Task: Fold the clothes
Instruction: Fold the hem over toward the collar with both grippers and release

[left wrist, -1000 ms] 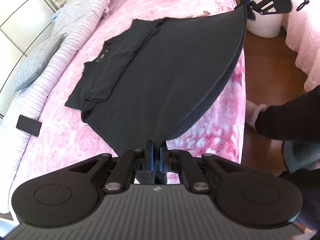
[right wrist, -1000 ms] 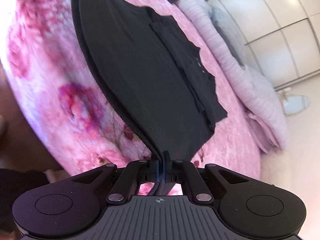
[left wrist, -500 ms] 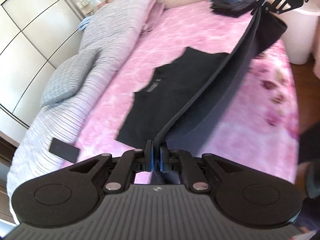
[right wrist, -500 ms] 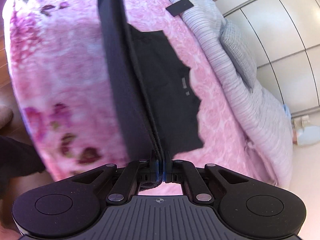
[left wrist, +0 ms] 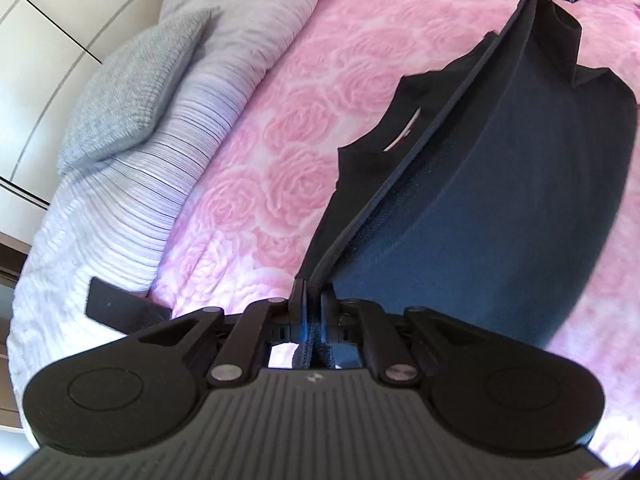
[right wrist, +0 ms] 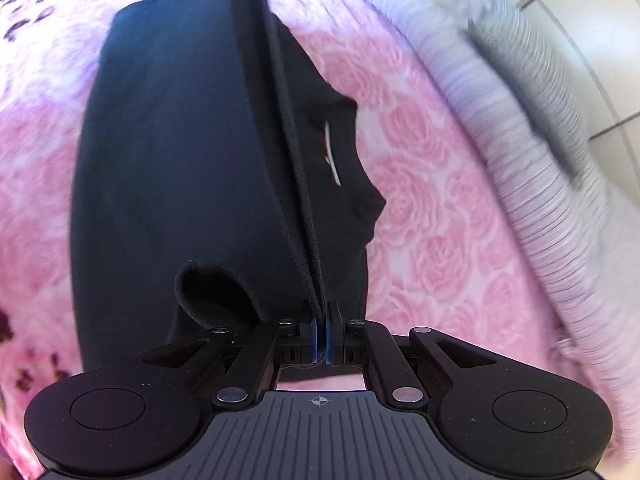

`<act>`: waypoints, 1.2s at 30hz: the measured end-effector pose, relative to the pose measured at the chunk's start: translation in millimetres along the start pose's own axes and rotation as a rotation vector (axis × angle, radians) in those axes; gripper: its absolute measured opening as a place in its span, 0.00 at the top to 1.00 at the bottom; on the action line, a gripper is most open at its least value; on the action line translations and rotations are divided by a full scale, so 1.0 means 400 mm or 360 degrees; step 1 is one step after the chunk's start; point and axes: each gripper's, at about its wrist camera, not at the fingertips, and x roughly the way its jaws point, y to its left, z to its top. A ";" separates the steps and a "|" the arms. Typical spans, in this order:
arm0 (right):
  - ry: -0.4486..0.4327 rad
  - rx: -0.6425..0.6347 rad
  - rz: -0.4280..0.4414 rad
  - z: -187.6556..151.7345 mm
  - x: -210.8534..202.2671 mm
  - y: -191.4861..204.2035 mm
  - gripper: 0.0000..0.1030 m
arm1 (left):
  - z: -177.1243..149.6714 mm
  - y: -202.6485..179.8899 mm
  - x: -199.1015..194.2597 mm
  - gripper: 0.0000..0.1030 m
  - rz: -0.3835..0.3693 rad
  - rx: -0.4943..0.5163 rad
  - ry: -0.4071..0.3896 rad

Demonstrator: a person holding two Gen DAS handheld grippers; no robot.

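Since a second ago, both grippers are carrying the hem across the bed toward the collar, and the lower half of the garment is now doubling over the upper half.

Spreading beneath everything is the pink rose-patterned quilted bedspread (left wrist: 280, 128), with a pale lilac ribbed duvet (left wrist: 132, 216) bunching along its far side and a grey knitted cushion (left wrist: 132, 96) resting on that. A flat black rectangular object (left wrist: 116, 305) is lying at the duvet's edge, partly cut off by the gripper body.

The black long-bodied T-shirt (left wrist: 500, 208) is lying on the bedspread with its long axis running between the two grippers, its lifted edge stretching taut in a straight line from one to the other. Its collar end is pointing toward the duvet. A white and red neck label (right wrist: 331, 152) is showing inside the collar; its writing is too blurred to read. Motion blur is softening the right wrist view.

The left gripper (left wrist: 313, 300) is clamping its blue-padded fingers tight on one corner of the hem. The right gripper (right wrist: 321, 334) is pinching the other corner the same way, with a loose loop of fabric bulging beside it.
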 end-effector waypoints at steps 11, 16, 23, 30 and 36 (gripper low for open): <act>0.0076 0.0212 0.0233 0.017 0.230 -0.202 0.97 | 0.033 0.089 0.288 0.95 -0.0152 -0.0039 0.0085; 0.0108 0.0376 0.0305 0.017 0.324 -0.235 0.97 | 0.022 0.090 0.389 0.94 -0.0176 -0.0087 0.0120; -0.0015 0.0955 0.0412 -0.042 0.347 -0.343 0.94 | 0.002 0.176 0.435 0.73 -0.0099 -0.0474 0.0167; -0.0252 0.1914 0.0286 -0.211 0.267 -0.441 0.90 | -0.032 0.264 0.403 0.74 -0.0010 -0.0763 0.0183; -0.0361 0.1947 0.0192 -0.196 0.154 -0.325 0.90 | -0.058 0.217 0.381 0.73 -0.0132 -0.0804 0.0164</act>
